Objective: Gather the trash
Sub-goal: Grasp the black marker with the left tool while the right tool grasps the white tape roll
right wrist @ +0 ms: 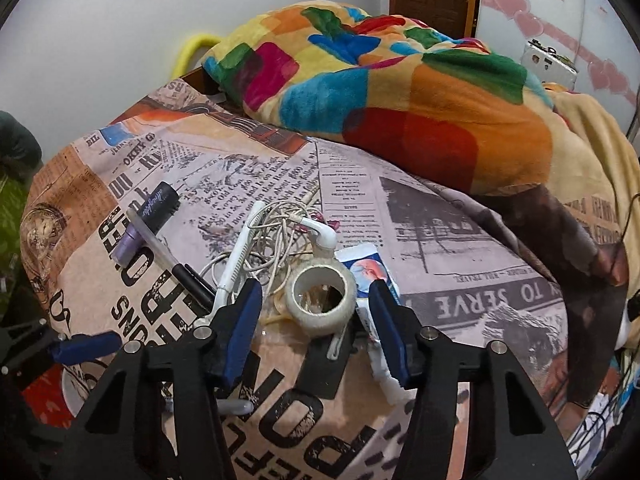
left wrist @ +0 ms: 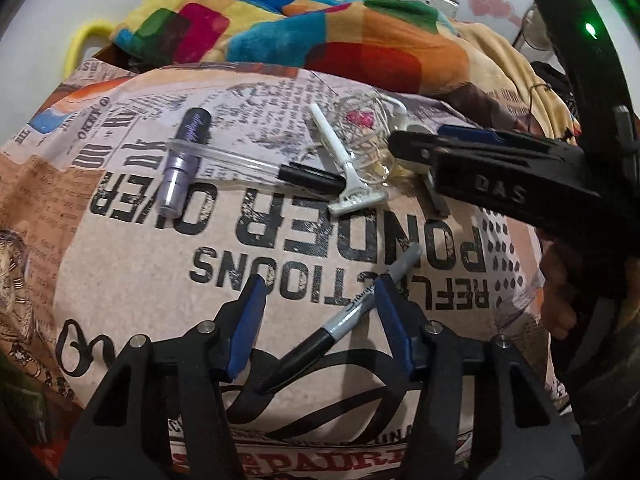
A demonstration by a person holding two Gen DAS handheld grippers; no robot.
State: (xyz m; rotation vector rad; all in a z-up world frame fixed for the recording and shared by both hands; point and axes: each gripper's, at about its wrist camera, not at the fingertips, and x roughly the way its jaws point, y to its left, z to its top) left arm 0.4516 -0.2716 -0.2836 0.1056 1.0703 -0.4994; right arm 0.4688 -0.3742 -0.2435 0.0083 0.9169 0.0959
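Note:
On a newspaper-print bedsheet (left wrist: 132,264) lies a black Sharpie marker (left wrist: 320,336), between the fingers of my left gripper (left wrist: 320,284). The jaws straddle it without pressing. Further off lie a purple tube (left wrist: 184,160), a clear pen with a black cap (left wrist: 256,164), a white razor (left wrist: 340,156) and tangled white earphones (left wrist: 360,128). My right gripper (right wrist: 315,285) stands open around a roll of clear tape (right wrist: 320,300), with gaps on both sides. A toothpaste tube (right wrist: 370,268) lies under its right finger. In the left wrist view the right gripper (left wrist: 418,136) reaches in from the right.
A bright patchwork blanket (right wrist: 400,100) is heaped at the back of the bed, with a tan cover (right wrist: 600,152) to its right. A yellow frame (right wrist: 192,52) and a white wall stand behind. A blue pad (right wrist: 84,346) of my left gripper shows at the lower left.

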